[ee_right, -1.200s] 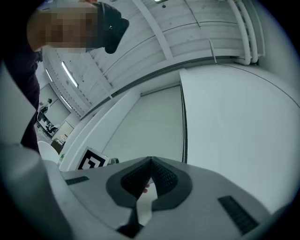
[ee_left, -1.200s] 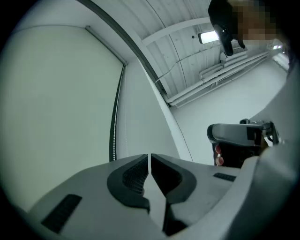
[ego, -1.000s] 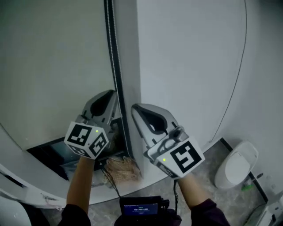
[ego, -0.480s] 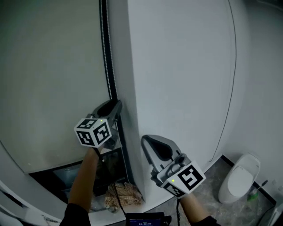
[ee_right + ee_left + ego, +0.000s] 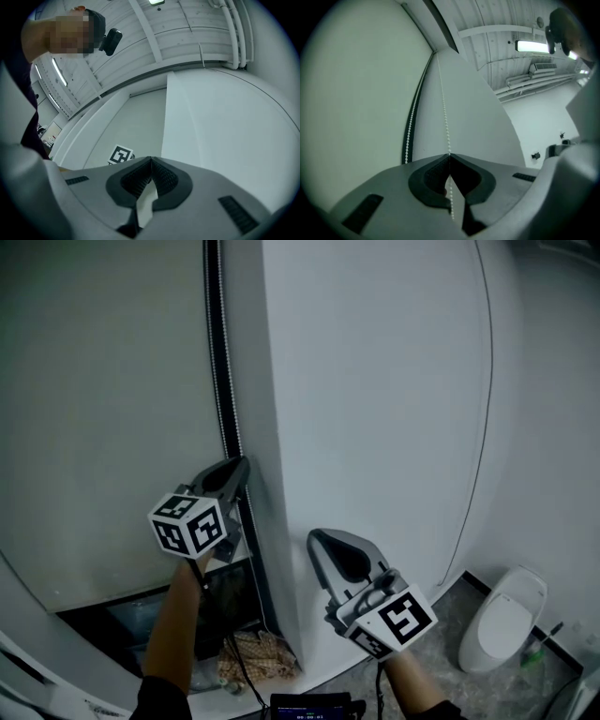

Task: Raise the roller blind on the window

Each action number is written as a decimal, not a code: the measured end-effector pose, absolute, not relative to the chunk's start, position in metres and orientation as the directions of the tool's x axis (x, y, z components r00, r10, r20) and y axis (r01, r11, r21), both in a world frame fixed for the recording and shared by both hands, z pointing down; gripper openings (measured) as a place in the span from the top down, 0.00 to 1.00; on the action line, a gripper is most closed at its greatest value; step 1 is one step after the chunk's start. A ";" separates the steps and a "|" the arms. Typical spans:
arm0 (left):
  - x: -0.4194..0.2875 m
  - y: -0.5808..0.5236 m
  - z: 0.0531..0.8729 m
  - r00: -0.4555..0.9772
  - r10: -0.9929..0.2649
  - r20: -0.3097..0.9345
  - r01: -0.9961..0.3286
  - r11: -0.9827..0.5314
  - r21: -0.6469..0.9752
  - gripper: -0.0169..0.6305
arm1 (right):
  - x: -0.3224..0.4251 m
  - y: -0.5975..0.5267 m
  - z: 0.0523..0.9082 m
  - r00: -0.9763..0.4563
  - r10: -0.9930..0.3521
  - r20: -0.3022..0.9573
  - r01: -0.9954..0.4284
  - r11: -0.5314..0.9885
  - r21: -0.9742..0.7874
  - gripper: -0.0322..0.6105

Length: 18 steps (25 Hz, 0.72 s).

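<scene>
Since 1 second ago: left gripper (image 5: 238, 467) raised along the dark gap beside the roller blind (image 5: 103, 409), now above the right gripper (image 5: 321, 542) rather than level with it. Barely shifted over the last half second.

Pinched between the left jaws, closed to a slit: 1 strand of the bead chain (image 5: 444, 112), running straight up toward the blind's top corner. Right jaws pressed together too, tips touching, gripping nothing, close to the white wall (image 5: 375, 381). Blind at the left of the head view, bottom edge low.

Hard to make out: the dim opening under that bottom edge, with a brownish bundle (image 5: 258, 657) in it. Chain's lower end hidden behind the left gripper. Cut off at lower right: a white rounded fixture (image 5: 502, 610).

Counted: 2 grippers, 2 chain strands in the left gripper view, 1 blind, 1 thin cable (image 5: 484, 427) on the wall.
</scene>
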State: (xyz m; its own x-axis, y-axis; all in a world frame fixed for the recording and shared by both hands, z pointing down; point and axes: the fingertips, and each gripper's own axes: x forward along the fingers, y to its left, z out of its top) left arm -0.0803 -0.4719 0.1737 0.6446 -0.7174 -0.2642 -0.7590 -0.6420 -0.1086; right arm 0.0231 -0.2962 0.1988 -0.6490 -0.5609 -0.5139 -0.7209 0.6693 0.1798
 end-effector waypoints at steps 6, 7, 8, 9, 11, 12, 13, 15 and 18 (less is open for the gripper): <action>-0.074 -0.392 0.177 0.575 -0.748 -0.332 -0.818 -0.525 -0.234 0.95 | 0.020 -0.306 0.192 -0.666 -0.590 -0.456 -0.717 0.675 0.175 0.94; -0.072 -0.378 0.174 0.555 -0.757 -0.345 -0.831 -0.484 -0.273 0.95 | 0.016 -0.309 0.187 -0.681 -0.585 -0.439 -0.701 0.695 0.161 0.94; -0.071 -0.364 0.172 0.541 -0.760 -0.360 -0.838 -0.452 -0.306 0.95 | 0.009 -0.311 0.179 -0.701 -0.573 -0.424 -0.679 0.718 0.153 0.94; -0.070 -0.348 0.170 0.537 -0.756 -0.374 -0.839 -0.433 -0.328 0.95 | 0.001 -0.311 0.171 -0.722 -0.555 -0.414 -0.656 0.740 0.152 0.93; -0.071 -0.314 0.173 0.541 -0.742 -0.396 -0.836 -0.422 -0.352 0.95 | -0.017 -0.303 0.156 -0.762 -0.503 -0.408 -0.602 0.782 0.160 0.93; -0.072 -0.299 0.177 0.544 -0.738 -0.400 -0.833 -0.420 -0.360 0.95 | -0.026 -0.298 0.147 -0.783 -0.465 -0.413 -0.562 0.813 0.150 0.93; -0.074 -0.288 0.180 0.546 -0.737 -0.398 -0.832 -0.418 -0.365 0.95 | -0.033 -0.296 0.137 -0.806 -0.417 -0.420 -0.507 0.852 0.128 0.93; -0.081 -0.275 0.182 0.544 -0.746 -0.385 -0.833 -0.424 -0.355 0.95 | -0.050 -0.295 0.107 -0.843 -0.301 -0.446 -0.365 0.929 0.063 0.93; -0.097 -0.255 0.185 0.552 -0.756 -0.352 -0.828 -0.447 -0.339 0.95 | -0.070 -0.284 0.057 -0.855 -0.150 -0.497 -0.176 0.984 0.006 0.90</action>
State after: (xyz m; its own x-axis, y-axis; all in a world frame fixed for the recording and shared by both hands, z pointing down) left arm -0.0975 -0.2548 0.1854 0.5520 -0.7557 -0.3524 -0.8279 -0.4465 -0.3394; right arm -0.0696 -0.2842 0.0569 -0.8549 -0.1499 -0.4966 -0.1760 0.9844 0.0059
